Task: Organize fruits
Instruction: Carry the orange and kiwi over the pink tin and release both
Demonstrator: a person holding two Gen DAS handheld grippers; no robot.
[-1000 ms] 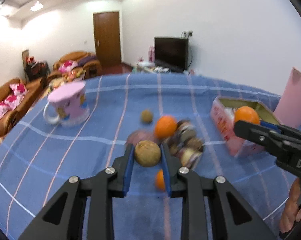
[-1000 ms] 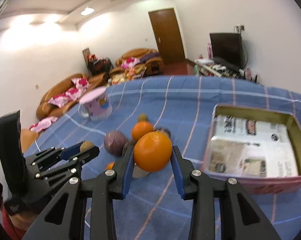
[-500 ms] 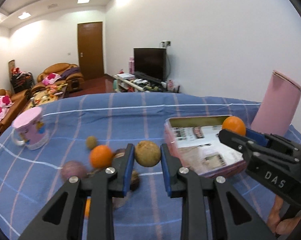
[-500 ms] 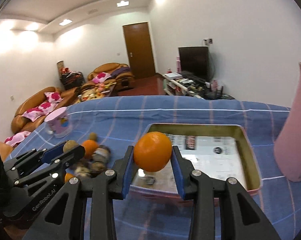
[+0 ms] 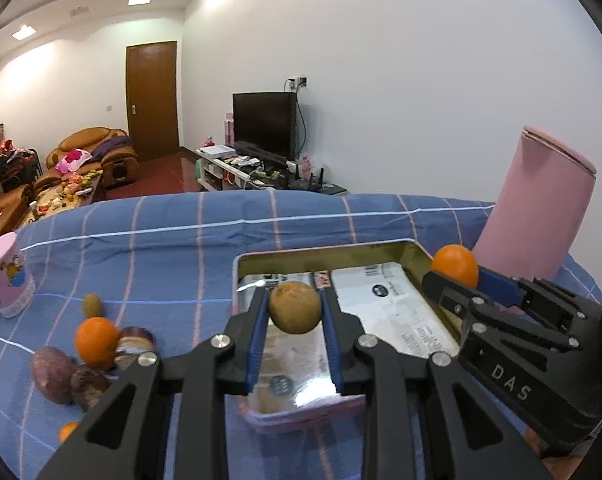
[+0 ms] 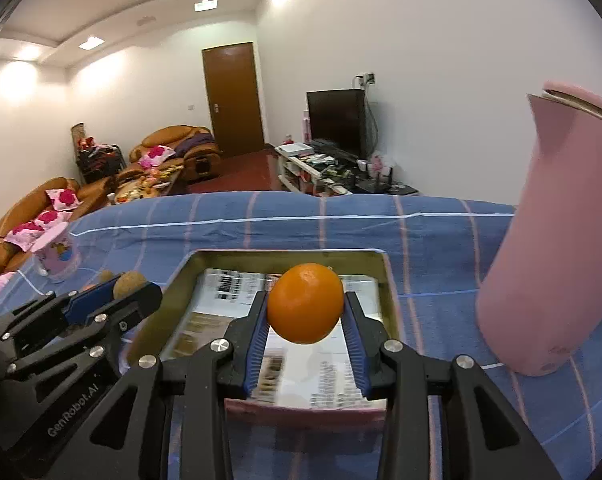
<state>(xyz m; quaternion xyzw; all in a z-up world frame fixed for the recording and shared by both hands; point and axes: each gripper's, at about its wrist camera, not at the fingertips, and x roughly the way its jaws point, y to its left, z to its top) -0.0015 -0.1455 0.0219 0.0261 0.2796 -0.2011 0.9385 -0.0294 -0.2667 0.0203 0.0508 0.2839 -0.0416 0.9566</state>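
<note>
Two grippers, both loaded: my left gripper [image 5: 295,314] pinches a brown fruit [image 5: 295,307] and my right gripper [image 6: 306,314] clamps an orange [image 6: 306,303], both hanging over the open tin [image 6: 390,280] on the blue cloth [image 5: 161,248]. Leftover fruit pile [image 5: 89,356] sits off to the left, pink jug [image 6: 557,240] just right of the tin.

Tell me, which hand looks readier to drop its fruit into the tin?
Probably the right: its orange hangs squarely over the tin. The left gripper's brown fruit sits over the tin's near left corner, closer to the rim.
</note>
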